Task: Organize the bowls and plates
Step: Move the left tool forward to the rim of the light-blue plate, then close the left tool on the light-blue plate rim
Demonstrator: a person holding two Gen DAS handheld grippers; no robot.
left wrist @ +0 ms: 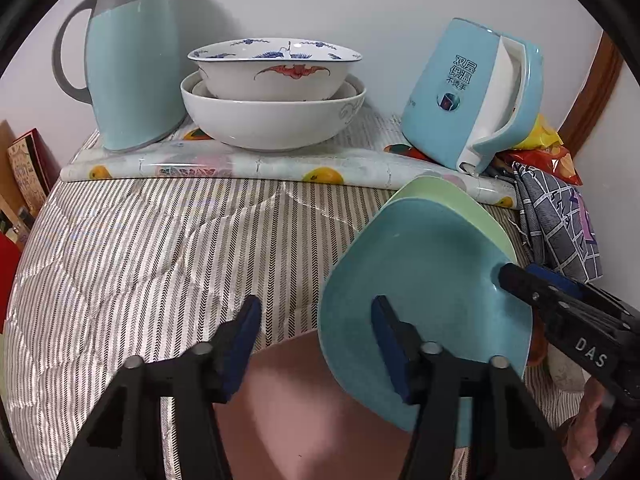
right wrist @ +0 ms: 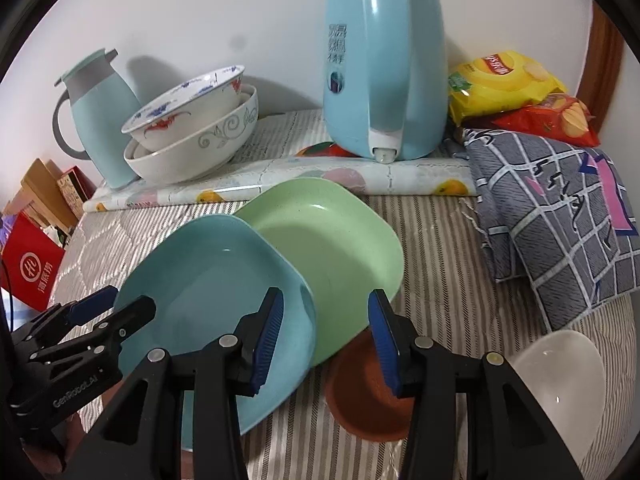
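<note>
Left wrist view: left gripper (left wrist: 316,332) spread wide, holding nothing; right finger in front of blue plate (left wrist: 424,292), contact not clear. Blue plate tilted at 4 o'clock, overlapping green plate (left wrist: 480,212) behind it. Right gripper (left wrist: 516,276) entering from 4 o'clock, tips at blue plate's rim; grip cannot be judged here. Pink plate (left wrist: 296,400) at 6 o'clock under the fingers. Stacked bowls (left wrist: 272,92) at 12 o'clock, between thermos (left wrist: 128,60) and kettle (left wrist: 468,92).

Right wrist view: right gripper (right wrist: 326,332) spread, empty, straddling the overlap of blue plate (right wrist: 208,288) and green plate (right wrist: 332,236). Brown bowl (right wrist: 360,396) at 6 o'clock, white bowl (right wrist: 560,380) at 4 o'clock. Left gripper (right wrist: 112,304) at 9 o'clock by blue plate's edge.

Step, as judged: stacking plates, blue onto green. Next calls for pinching blue plate's rim, lifting, and centring it over green.
</note>
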